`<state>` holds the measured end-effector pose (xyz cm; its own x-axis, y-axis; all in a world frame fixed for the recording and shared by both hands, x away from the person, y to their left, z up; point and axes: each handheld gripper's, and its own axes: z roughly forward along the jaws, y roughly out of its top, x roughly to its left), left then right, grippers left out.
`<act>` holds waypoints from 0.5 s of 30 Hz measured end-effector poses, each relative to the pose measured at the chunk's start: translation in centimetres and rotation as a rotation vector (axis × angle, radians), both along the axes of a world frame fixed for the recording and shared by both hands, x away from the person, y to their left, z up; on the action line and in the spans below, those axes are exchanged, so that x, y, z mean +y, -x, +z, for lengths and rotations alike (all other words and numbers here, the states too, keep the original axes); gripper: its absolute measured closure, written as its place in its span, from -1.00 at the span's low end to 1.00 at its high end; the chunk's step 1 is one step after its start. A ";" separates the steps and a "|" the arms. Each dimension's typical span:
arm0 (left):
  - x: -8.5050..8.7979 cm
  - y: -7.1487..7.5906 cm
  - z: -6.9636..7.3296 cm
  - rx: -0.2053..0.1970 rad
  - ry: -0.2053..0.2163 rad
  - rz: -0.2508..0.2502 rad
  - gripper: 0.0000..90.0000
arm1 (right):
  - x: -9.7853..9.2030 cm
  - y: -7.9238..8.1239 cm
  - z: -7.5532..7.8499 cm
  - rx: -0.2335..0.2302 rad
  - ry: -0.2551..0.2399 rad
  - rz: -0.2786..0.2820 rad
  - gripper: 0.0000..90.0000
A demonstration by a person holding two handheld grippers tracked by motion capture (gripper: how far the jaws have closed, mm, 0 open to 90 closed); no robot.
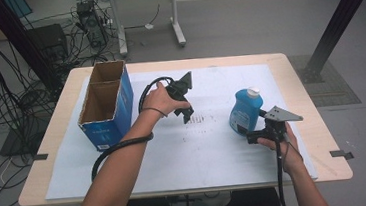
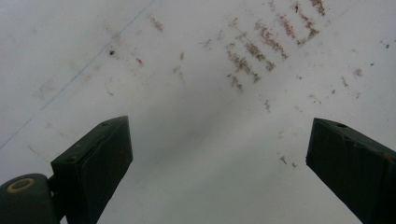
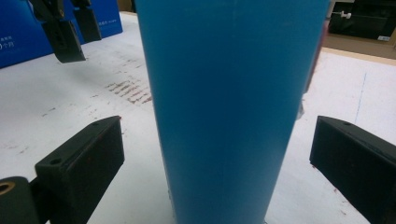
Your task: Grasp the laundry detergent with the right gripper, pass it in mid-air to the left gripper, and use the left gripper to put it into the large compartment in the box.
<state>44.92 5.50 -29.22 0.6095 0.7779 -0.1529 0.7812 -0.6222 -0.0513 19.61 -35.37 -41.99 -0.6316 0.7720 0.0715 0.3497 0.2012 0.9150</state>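
Blue bottle (image 3: 233, 102) between spread right claw (image 3: 219, 154)

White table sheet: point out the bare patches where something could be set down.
The near strip of the white table sheet, between the two forearms, is bare. So is the far stretch behind the blue plastic bottle with the white cap. It is crowded between the open blue cardboard box and the left gripper, and around the right gripper at the bottle.
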 end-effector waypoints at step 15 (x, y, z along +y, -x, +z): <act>0.2 0.2 0.1 -0.010 0.009 0.002 -0.83 | 0.6 -0.3 -0.5 0.002 -0.012 -0.014 -0.93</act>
